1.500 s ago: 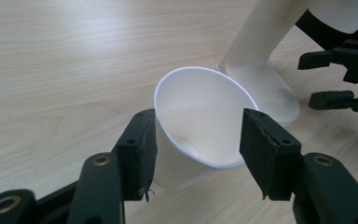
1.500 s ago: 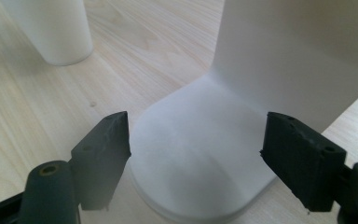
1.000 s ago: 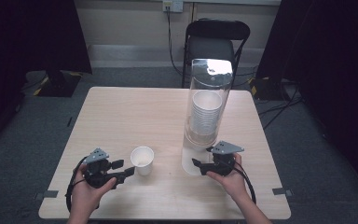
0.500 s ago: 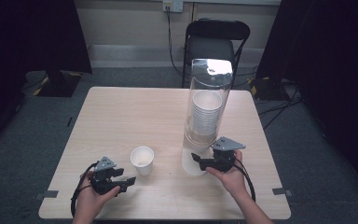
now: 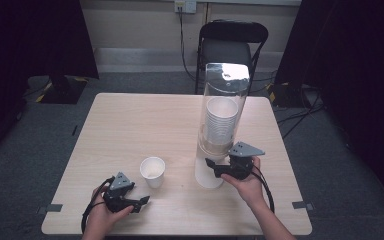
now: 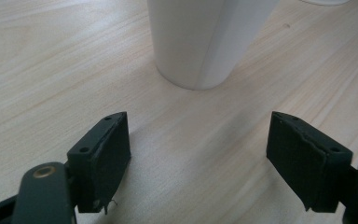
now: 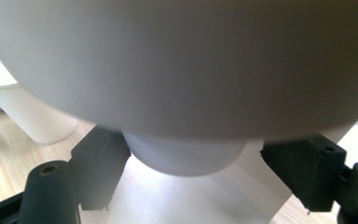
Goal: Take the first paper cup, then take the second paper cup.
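- The left hand-held gripper [image 5: 141,201] was seen low over the desk [image 5: 130,125], its jaws spread wide with nothing between them; they had just been opening.
- In the left gripper view, a bare strip of desk lay between the two pads [image 6: 105,158] and the foot of the loose paper cup [image 6: 200,42], so the cup was near but untouched.
- That cup [image 5: 152,171] stood upright and by itself on the desk, between the two hands and just left of the dispenser's base; one cup was therefore judged to have been drawn out and set down.
- The right hand-held gripper [image 5: 211,165] was held level at the foot of the clear cup dispenser [image 5: 221,125], its jaws parted to either side of the bottom cup [image 7: 186,156] that hung from the tube's outlet.
- Whether the pads were already pressing on that cup could not be told; the left pad seemed to touch it while the right stood apart.
- The pull of a second cup was judged to be in hand, not finished.
- Counted: two hand-held grippers, one dispenser, one loose cup on the desk, one stack of cups [image 5: 219,122] inside the tube, too tightly nested for its cups to be numbered.
- Beyond the desk, one black chair [image 5: 232,47] was seen.
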{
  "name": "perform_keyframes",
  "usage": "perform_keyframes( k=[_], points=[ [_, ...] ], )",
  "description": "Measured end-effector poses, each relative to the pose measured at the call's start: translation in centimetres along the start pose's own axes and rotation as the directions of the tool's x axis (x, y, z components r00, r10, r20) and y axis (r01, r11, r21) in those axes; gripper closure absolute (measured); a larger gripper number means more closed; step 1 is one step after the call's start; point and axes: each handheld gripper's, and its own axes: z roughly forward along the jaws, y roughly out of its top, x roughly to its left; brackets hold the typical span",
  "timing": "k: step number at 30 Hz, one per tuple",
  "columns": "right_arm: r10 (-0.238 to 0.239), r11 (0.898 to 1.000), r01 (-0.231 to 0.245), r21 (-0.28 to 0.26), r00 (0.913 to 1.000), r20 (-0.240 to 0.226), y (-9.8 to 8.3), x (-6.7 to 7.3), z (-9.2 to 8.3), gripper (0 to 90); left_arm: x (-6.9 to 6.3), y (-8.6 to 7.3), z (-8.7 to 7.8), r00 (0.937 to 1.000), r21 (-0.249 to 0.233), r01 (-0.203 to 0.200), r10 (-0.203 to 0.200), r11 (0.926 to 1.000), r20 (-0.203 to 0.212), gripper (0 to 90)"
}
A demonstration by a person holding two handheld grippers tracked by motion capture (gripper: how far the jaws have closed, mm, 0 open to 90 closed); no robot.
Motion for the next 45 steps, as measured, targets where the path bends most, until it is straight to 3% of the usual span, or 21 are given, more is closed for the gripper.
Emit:
perform_keyframes(
  k=[4, 7, 9, 11, 21, 22, 30, 43, 45],
  points=[
    [0.006, 1.000, -0.006, -0.016, 1.0000, -0.006, 0.33, 0.02, 0.09, 23.4, -0.18, -0.29, 0.39, 0.9991, -0.025, -0.043, 0.043, 0.9988, 0.000, 15.7],
    [0.004, 1.000, -0.004, -0.020, 1.0000, -0.005, 0.46, -0.02, 0.14, 23.7, -0.31, -0.29, 0.45, 0.9990, -0.024, -0.045, 0.045, 0.9987, -0.005, 15.0],
    [0.006, 1.000, -0.006, -0.016, 1.0000, -0.004, 0.48, -0.08, 0.19, 23.7, -0.43, -0.25, 0.48, 0.9964, -0.010, -0.083, 0.083, 0.9965, -0.017, 14.9],
    [0.008, 1.000, -0.008, -0.021, 0.9999, -0.008, 0.46, -0.07, 0.28, 23.9, -0.68, -0.25, 0.64, 0.9951, -0.004, -0.096, 0.096, 0.9953, -0.024, 14.6],
    [0.013, 0.999, -0.014, -0.046, 0.9999, -0.006, 0.65, 0.16, 0.14, 26.6, -0.85, -0.05, 0.96, 0.9934, 0.017, -0.114, 0.114, 0.9933, -0.008, 6.1],
    [0.002, 0.999, -0.003, -0.051, 0.9999, -0.013, 0.62, 0.23, 0.27, 32.0, -0.87, -0.05, 0.99, 0.9935, 0.017, -0.114, 0.114, 0.9934, -0.007, 4.7],
    [-0.016, 0.998, 0.015, -0.056, 0.9998, -0.012, 0.52, 0.35, 0.33, 34.5, -0.88, -0.06, 0.99, 0.9935, 0.017, -0.114, 0.114, 0.9934, -0.006, 4.6],
    [0.006, 0.998, -0.007, -0.067, 0.9999, -0.011, 0.21, 0.45, 0.30, 35.8, -0.88, -0.06, 0.99, 0.9935, 0.017, -0.113, 0.113, 0.9934, -0.006, 4.6],
    [0.005, 0.995, -0.006, -0.098, 1.0000, -0.008, -0.19, 0.52, 0.38, 36.0, -0.88, -0.06, 0.99, 0.9935, 0.017, -0.114, 0.114, 0.9934, -0.006, 4.6]
  ],
)
